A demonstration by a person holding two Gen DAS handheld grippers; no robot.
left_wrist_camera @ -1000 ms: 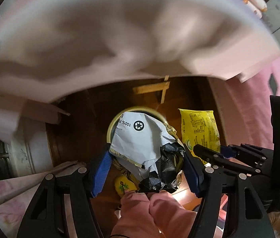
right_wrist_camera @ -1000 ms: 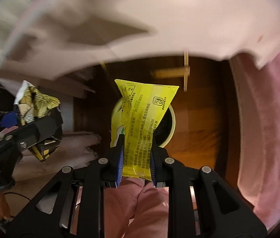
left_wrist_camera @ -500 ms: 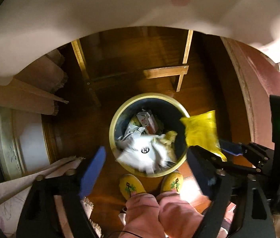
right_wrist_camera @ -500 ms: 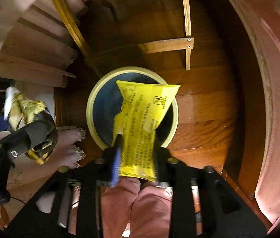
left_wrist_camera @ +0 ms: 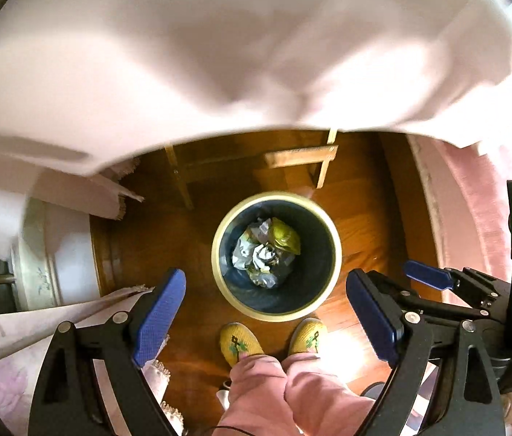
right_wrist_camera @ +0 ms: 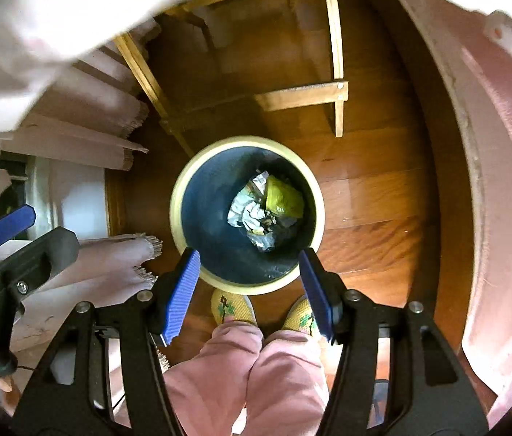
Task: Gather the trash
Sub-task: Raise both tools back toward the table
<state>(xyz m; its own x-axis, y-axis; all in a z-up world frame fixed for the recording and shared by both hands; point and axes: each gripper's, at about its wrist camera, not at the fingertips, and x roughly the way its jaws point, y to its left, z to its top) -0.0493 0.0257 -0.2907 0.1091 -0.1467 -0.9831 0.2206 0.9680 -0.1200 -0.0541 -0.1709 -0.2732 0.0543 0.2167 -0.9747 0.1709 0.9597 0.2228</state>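
A round trash bin [left_wrist_camera: 331, 254] with a cream rim and dark liner stands on the wooden floor, seen from above; it also shows in the right wrist view [right_wrist_camera: 183, 218]. Inside lie crumpled white and silver wrappers [left_wrist_camera: 261, 258] and a yellow snack packet [left_wrist_camera: 285, 238], also seen in the right wrist view [right_wrist_camera: 283, 201]. My left gripper [left_wrist_camera: 267, 309] is open and empty above the bin's near edge. My right gripper [right_wrist_camera: 250, 283] is open and empty above the bin. The right gripper's blue pads [left_wrist_camera: 426, 279] show at the right of the left wrist view.
The person's yellow slippers [left_wrist_camera: 238, 341] and pink trousers [right_wrist_camera: 248, 374] are just below the bin. A wooden frame [right_wrist_camera: 307, 96] stands behind it. A white tablecloth [left_wrist_camera: 219, 54] hangs overhead, pink bedding [right_wrist_camera: 503, 218] lies right, and fringed cloth [right_wrist_camera: 110, 265] left.
Both grippers opened and dropped their trash: the white and black wrappers from the left, the yellow packet from the right. Both pieces now lie in the bin.
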